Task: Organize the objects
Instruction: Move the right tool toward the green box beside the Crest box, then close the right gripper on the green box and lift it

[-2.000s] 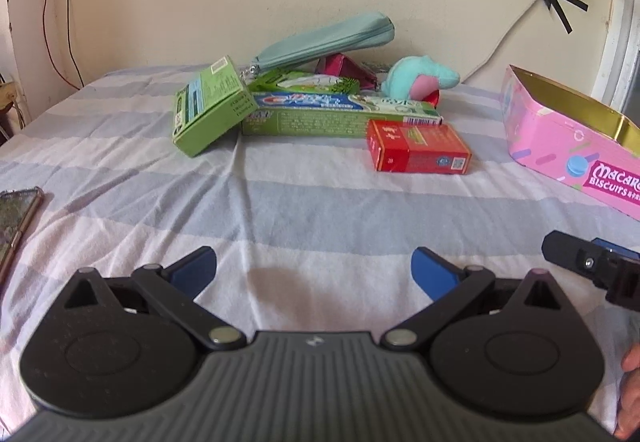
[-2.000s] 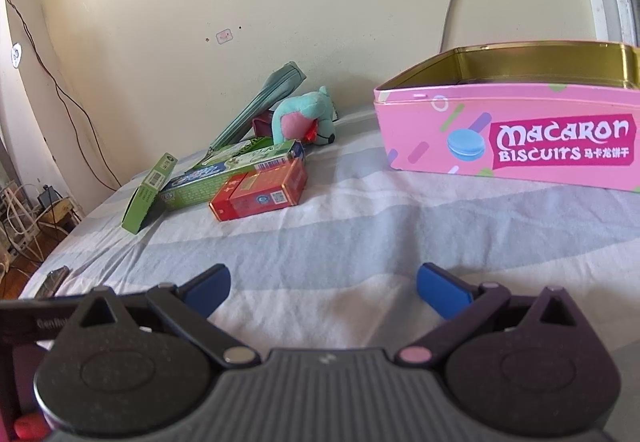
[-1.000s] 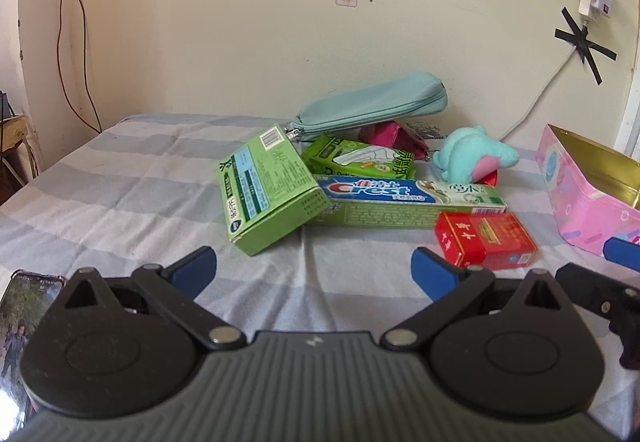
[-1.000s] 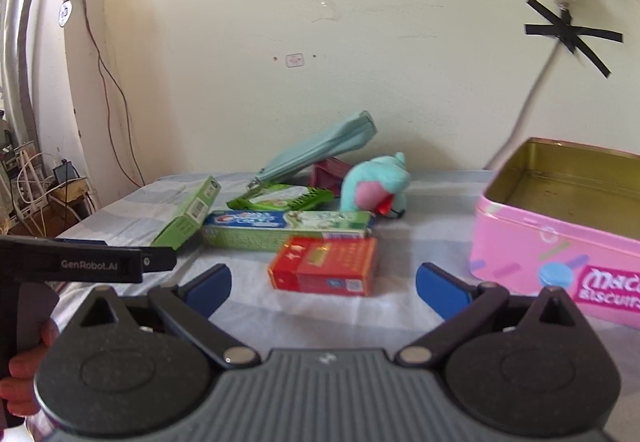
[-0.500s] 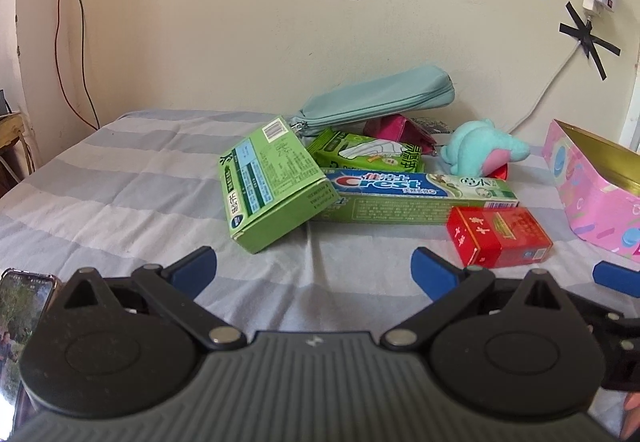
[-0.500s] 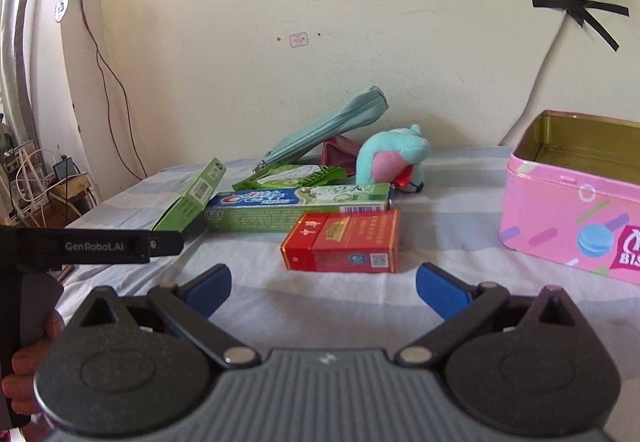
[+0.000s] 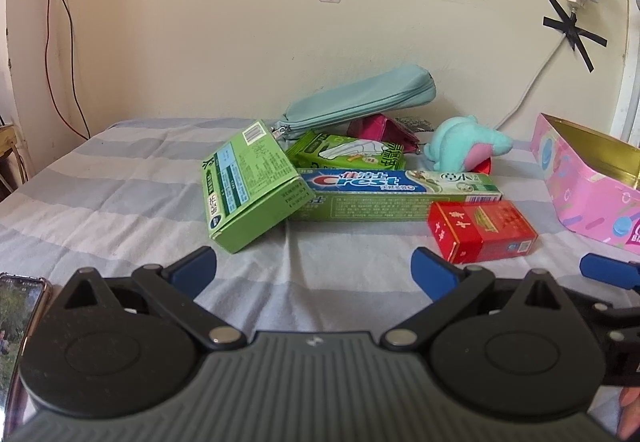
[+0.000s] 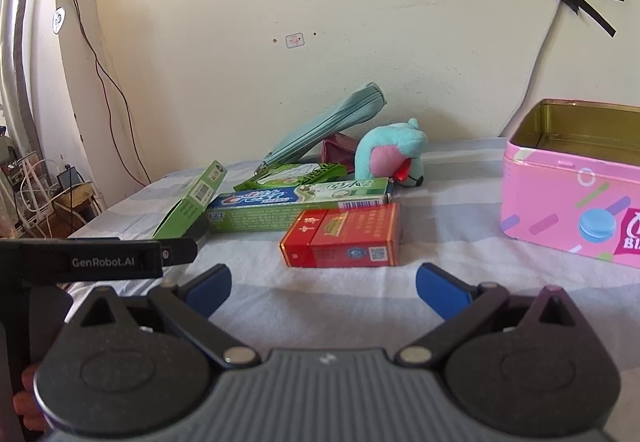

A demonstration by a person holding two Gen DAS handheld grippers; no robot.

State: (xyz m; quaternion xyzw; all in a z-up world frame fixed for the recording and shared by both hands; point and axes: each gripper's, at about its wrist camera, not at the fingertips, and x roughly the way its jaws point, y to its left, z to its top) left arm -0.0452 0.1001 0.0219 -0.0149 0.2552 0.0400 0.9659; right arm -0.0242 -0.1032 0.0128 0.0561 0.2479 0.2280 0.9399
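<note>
Both wrist views look low and forward across the striped bed [image 7: 120,202] toward the wall, the left nearer the green box [image 7: 252,186], the right nearer the pink tin [image 8: 572,202], sharing the central pile.

Striped bed sheet [image 7: 120,198] carries a green box [image 7: 252,186] leaning on a toothpaste box [image 7: 400,194], red box [image 7: 480,230], plush toy [image 7: 464,146], pink tin [image 7: 592,194], phone [image 7: 20,314] at left edge.
</note>
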